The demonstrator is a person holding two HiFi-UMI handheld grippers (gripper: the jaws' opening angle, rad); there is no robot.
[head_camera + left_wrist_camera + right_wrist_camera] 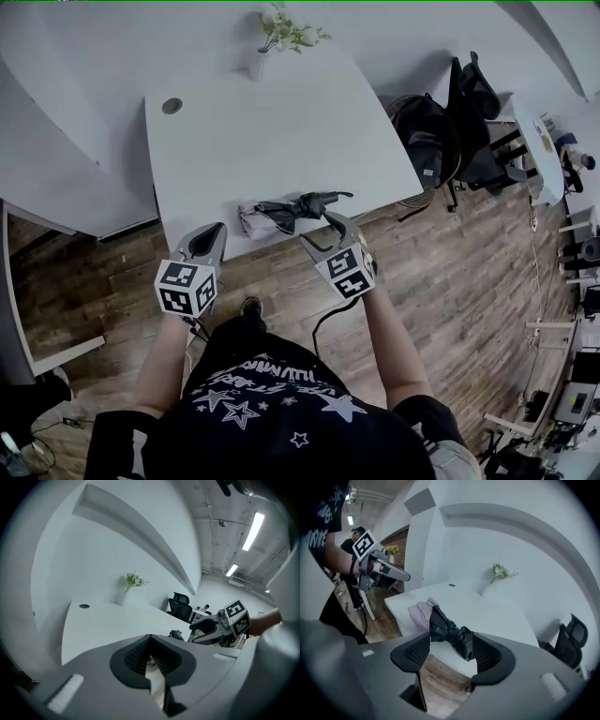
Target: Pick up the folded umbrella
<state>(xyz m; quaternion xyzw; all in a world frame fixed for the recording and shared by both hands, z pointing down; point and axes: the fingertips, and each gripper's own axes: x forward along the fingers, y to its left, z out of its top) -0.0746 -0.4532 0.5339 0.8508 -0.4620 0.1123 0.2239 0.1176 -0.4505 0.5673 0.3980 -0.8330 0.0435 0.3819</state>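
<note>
White table [281,122] bears the folded umbrella [295,212] at its edge, vase [258,66] beyond.

A white table [281,131] with a round cable hole [172,106] near its far corner stands against a white wall [112,555], and a slim vase of white flowers and green leaves [287,34] sits at the table's far edge by that wall. A slanted ledge [140,531] runs across the wall up towards a bare ceiling lit by long strip lights [253,530]. The floor [450,272] is brown wood planking, a black office chair [473,112] stands off the table's right end, and further white furniture [548,155] lines the right side of the room.
</note>
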